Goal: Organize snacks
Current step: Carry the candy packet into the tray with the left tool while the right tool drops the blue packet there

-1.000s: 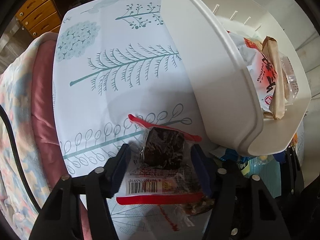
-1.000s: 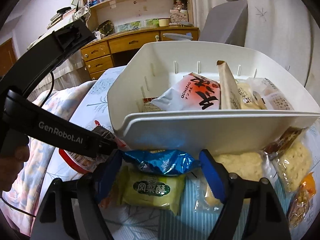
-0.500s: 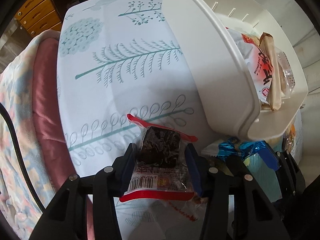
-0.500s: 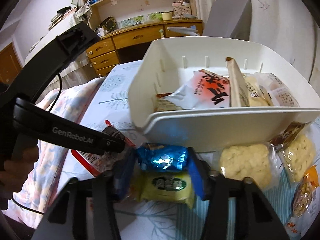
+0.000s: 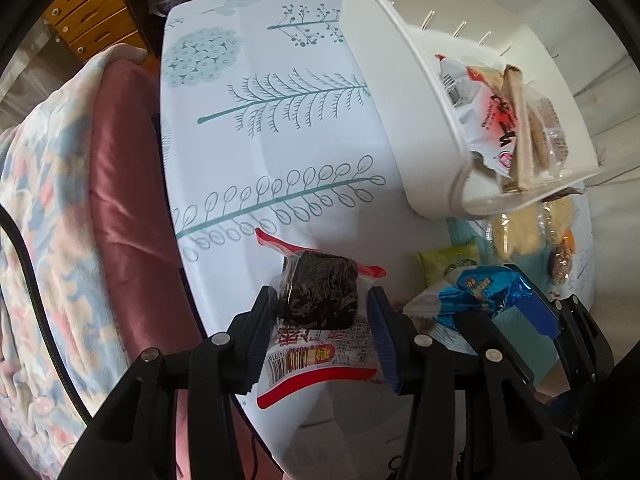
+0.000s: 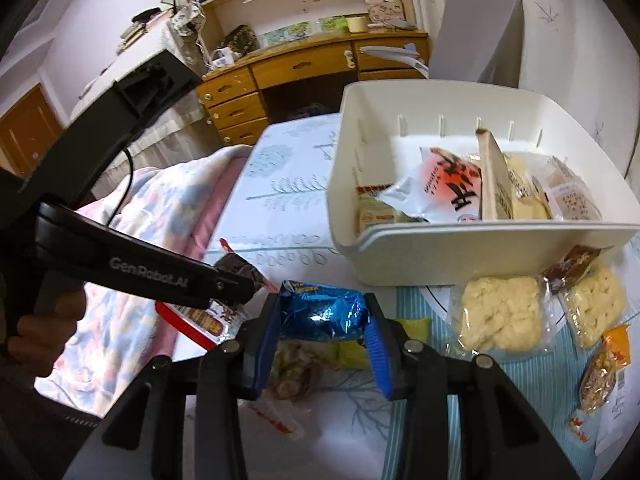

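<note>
A clear, red-edged packet with a dark block (image 5: 318,294) hangs above the leaf-print tablecloth (image 5: 280,140), and my left gripper (image 5: 320,304) is shut on it. The same packet (image 6: 200,318) shows in the right wrist view under the left gripper (image 6: 240,290). A blue foil snack (image 6: 320,314) sits between the pads of my right gripper (image 6: 322,316), whose jaws are closing on it; it is lifted off the table. The blue snack (image 5: 484,286) is also in the left wrist view. The white bin (image 6: 480,256) stands behind, holding several packets, among them an orange-and-white one (image 6: 448,188).
Loose snacks lie in front of the bin: a green packet (image 6: 416,328), pale cakes (image 6: 500,316) and a nut bar (image 6: 604,368). A blanket (image 5: 48,220) borders the table's left edge. A wooden desk (image 6: 280,80) and grey chair (image 6: 480,32) stand beyond. A hand (image 6: 36,332) holds the left gripper.
Both grippers' jaws closed in on their packets. Each then rose, carrying the dark packet and the blue snack up off the tablecloth.
</note>
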Action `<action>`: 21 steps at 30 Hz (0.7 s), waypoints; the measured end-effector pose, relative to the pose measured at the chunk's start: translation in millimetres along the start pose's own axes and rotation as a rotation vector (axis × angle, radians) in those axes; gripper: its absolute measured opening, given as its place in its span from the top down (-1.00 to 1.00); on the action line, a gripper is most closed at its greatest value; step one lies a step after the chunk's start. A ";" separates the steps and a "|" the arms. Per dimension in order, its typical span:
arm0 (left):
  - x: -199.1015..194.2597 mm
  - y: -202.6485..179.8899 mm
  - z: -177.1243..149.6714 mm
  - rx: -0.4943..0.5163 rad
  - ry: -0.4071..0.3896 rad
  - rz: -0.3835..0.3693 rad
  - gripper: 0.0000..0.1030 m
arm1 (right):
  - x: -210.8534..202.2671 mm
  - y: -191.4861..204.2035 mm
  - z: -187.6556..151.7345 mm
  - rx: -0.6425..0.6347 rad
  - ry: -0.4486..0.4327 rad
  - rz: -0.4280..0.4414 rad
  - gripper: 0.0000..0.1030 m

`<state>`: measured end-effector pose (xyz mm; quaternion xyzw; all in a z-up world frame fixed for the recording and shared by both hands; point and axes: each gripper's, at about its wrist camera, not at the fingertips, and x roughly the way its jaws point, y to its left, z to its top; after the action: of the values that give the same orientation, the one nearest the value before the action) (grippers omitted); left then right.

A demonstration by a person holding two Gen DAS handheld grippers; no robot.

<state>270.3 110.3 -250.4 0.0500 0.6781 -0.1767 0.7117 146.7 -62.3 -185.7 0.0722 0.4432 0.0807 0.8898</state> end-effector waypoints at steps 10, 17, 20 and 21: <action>-60.1 -14.8 -12.8 -0.021 -0.058 0.002 0.13 | -46.3 0.8 34.2 -0.081 -0.062 0.092 0.22; -99.0 -35.1 -7.7 -0.052 -0.117 -0.001 0.13 | -73.2 -15.4 65.7 -0.139 -0.107 0.122 0.22; -110.5 -44.1 -1.9 -0.065 -0.148 -0.003 0.13 | -82.8 -24.3 76.3 -0.154 -0.129 0.135 0.22; -113.9 -47.2 0.3 -0.070 -0.158 -0.003 0.13 | -86.1 -28.8 81.5 -0.161 -0.137 0.137 0.22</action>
<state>253.5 87.2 -130.5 0.0099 0.6257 -0.1575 0.7639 163.1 -112.9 -76.0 0.0362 0.3675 0.1717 0.9133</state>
